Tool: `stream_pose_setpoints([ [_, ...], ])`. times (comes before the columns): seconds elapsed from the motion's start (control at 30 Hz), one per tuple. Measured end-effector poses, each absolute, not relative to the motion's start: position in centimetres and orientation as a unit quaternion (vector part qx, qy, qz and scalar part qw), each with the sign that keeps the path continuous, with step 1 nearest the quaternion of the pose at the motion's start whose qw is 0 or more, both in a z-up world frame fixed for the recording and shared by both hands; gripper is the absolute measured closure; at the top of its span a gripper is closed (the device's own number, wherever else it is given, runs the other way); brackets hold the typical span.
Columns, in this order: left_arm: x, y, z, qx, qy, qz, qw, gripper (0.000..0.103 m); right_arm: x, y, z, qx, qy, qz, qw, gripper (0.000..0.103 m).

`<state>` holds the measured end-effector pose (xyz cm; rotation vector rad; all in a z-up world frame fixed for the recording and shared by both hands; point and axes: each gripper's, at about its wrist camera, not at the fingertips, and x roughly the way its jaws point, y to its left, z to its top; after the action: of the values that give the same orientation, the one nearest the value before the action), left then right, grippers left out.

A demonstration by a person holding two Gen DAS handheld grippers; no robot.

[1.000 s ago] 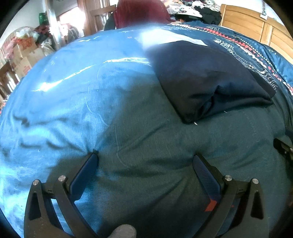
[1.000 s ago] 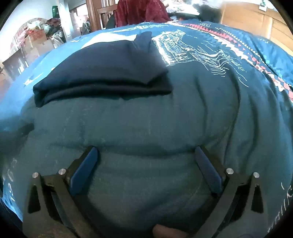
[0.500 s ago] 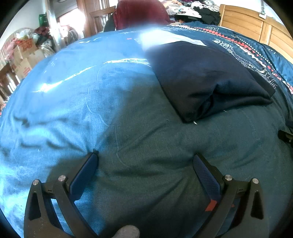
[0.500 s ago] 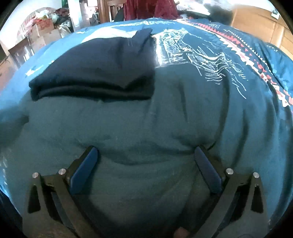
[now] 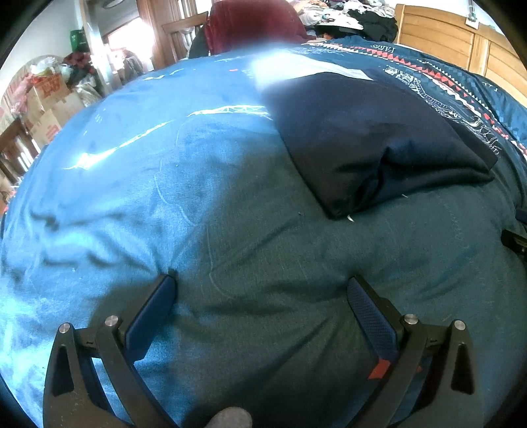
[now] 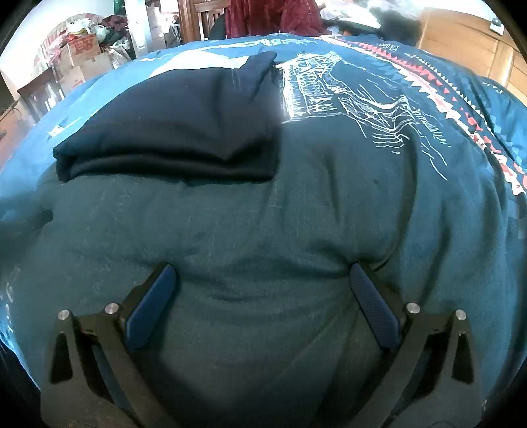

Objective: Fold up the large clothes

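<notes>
— While both grippers sit low over the blue quilt (image 5: pixel 138 197), how do the jaws stand?

— Spread wide on both. The left gripper (image 5: pixel 262 289) has its two blue pads far apart, tips pressed into the quilt, with nothing but bedding between them. The right gripper (image 6: pixel 263 280) is the same: pads wide, tips dimpling the cloth, nothing pinched.

— And the garment?

— The dark navy garment (image 5: pixel 369 138) lies folded into a thick pad on the quilt. From the left jaws it is ahead and off to the right, well apart from the tips, its nearest corner pointing back toward the right-hand pad. In the right wrist view the same garment (image 6: pixel 178 131) lies ahead and to the left, its layered folded edge facing the jaws, also apart from them.

— What lies past it?

— Ahead of the right jaws, just right of the garment, a white line drawing (image 6: pixel 355 98) is printed on the quilt, with a red and white patterned band (image 6: pixel 461 108) farther right. Beyond the bed, a dark red cloth (image 5: pixel 253 26) hangs ahead, a wooden headboard (image 5: pixel 438 36) stands far right, and cardboard boxes (image 5: pixel 49 102) are stacked far left.
</notes>
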<state>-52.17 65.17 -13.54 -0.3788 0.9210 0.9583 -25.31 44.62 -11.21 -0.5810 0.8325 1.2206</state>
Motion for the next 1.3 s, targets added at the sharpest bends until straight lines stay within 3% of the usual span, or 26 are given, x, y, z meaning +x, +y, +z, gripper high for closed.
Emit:
stream_pose_setpoints([
  [1.3, -52.24, 65.02, -13.5, -0.177, 0.422, 0.442, 0.772, 0.0, -25.46, 44.84, -11.22, -0.264, 0.37, 0.542, 0.707, 0.0],
])
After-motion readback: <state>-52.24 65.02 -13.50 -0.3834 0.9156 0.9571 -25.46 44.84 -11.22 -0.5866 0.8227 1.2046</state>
